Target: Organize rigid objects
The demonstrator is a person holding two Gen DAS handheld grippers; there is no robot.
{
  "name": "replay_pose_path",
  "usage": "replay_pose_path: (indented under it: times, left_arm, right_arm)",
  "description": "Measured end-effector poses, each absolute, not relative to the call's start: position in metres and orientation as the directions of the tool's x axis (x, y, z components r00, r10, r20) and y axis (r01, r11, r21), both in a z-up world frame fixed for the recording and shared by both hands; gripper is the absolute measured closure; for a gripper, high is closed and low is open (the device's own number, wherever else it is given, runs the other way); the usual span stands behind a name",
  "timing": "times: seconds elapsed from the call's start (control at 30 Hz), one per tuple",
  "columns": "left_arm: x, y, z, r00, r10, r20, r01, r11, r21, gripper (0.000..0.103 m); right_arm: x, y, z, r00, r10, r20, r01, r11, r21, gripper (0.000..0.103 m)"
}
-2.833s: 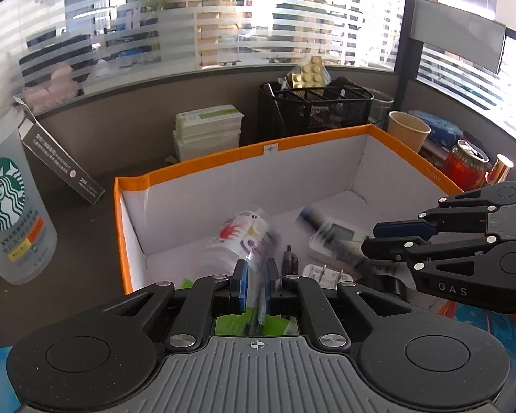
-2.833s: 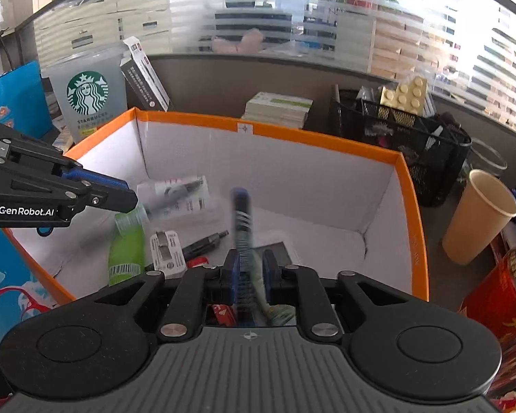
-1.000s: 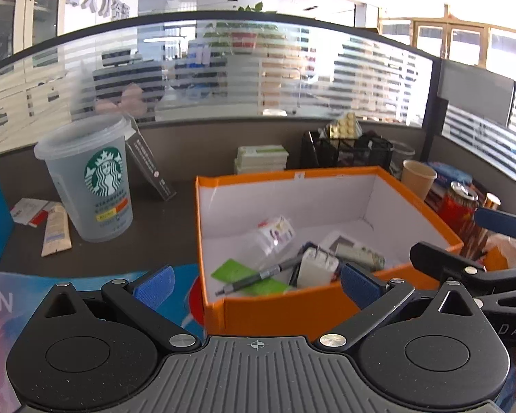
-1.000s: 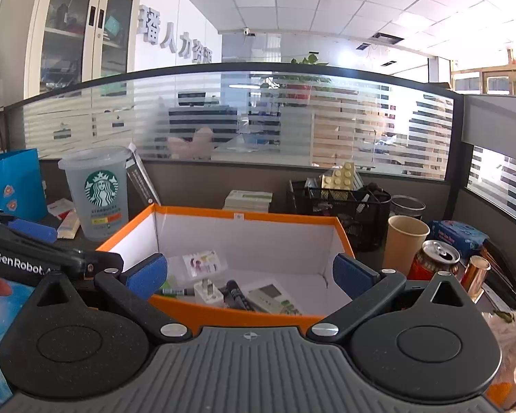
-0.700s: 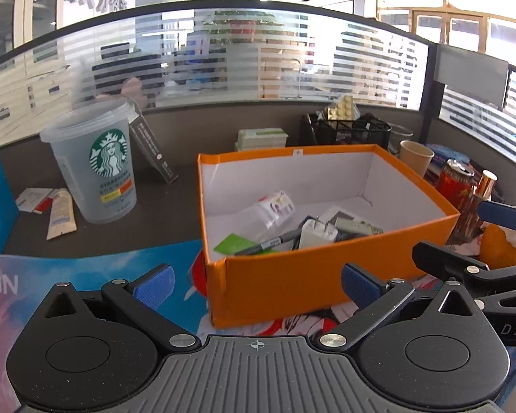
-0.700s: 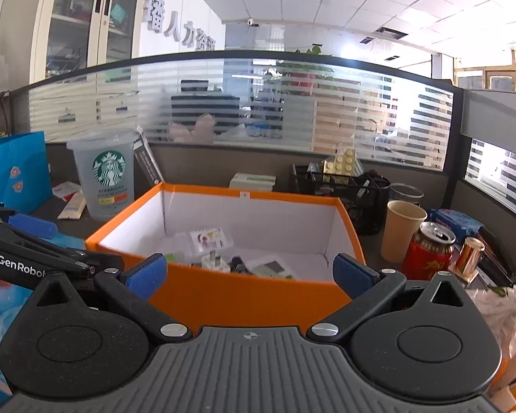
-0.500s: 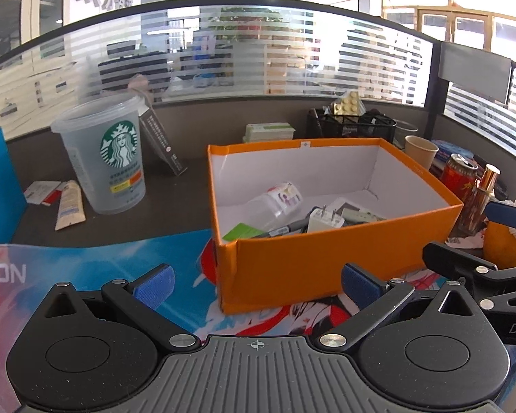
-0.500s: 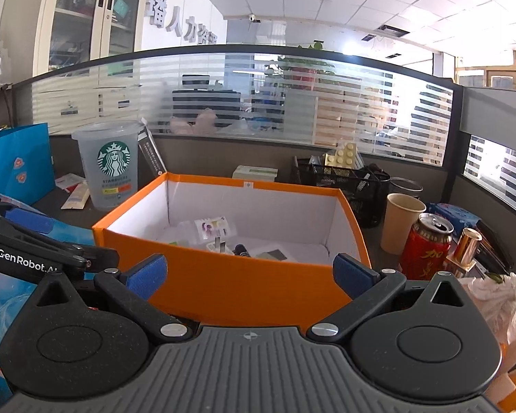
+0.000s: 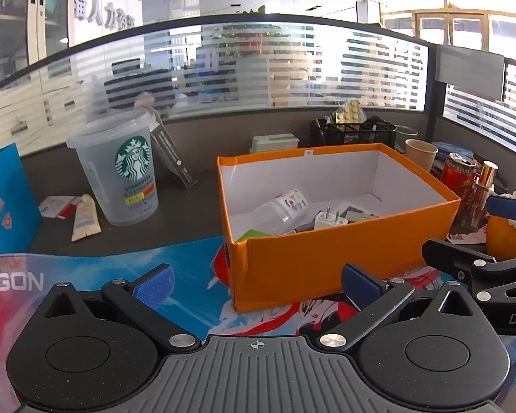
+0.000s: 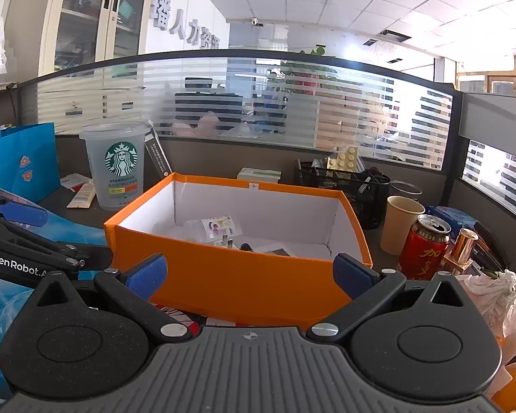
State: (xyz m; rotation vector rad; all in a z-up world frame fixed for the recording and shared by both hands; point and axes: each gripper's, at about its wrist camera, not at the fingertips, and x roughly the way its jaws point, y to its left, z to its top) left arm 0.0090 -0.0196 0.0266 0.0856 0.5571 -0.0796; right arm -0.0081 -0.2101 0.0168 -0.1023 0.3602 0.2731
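Note:
An orange cardboard box [image 9: 326,258] with a white inside stands on the desk mat; it also shows in the right wrist view [image 10: 244,282]. Inside lie a clear plastic bottle [image 9: 280,208], a white plug adapter [image 9: 330,221], a pen and some flat packets. My left gripper [image 9: 256,284] is open and empty, low in front of the box. My right gripper [image 10: 248,275] is open and empty, also in front of the box. Each gripper shows at the edge of the other's view.
A Starbucks cup [image 9: 120,172] and a tube [image 9: 84,216] stand left of the box. A blue bag [image 9: 7,203] is at far left. A paper cup [image 10: 400,223], red can [image 10: 425,246], gold bottle [image 10: 461,253] and black mesh basket [image 10: 344,186] are at right.
Both grippers were shut on items over the box, then opened and pulled back. Since a second ago they have dropped lower and drawn further back from the box.

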Motion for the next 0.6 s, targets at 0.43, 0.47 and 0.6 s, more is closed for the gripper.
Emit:
replay_pose_path:
  times: [0.43, 0.47, 0.6]
  left_arm:
    - [-0.0003, -0.0196, 0.0263, 0.866, -0.059, -0.497, 0.105, 0.992, 0.065, 0.0]
    - [-0.0003, -0.0188, 0.0262, 0.867, -0.056, -0.495, 0.1, 0.993, 0.063, 0.0]
    - [0.0006, -0.0176, 0.0252, 0.865, -0.044, -0.5, 0.09, 0.994, 0.067, 0.0]
  right_arm:
    - [-0.0117, -0.2095, 0.0184, 0.902, 0.247, -0.355, -0.283, 0.958, -0.053, 0.0]
    - [-0.0118, -0.2097, 0.0184, 0.902, 0.248, -0.354, -0.284, 0.958, -0.052, 0.0]
    - [-0.012, -0.2094, 0.0191, 0.902, 0.249, -0.353, -0.285, 0.957, -0.054, 0.0]
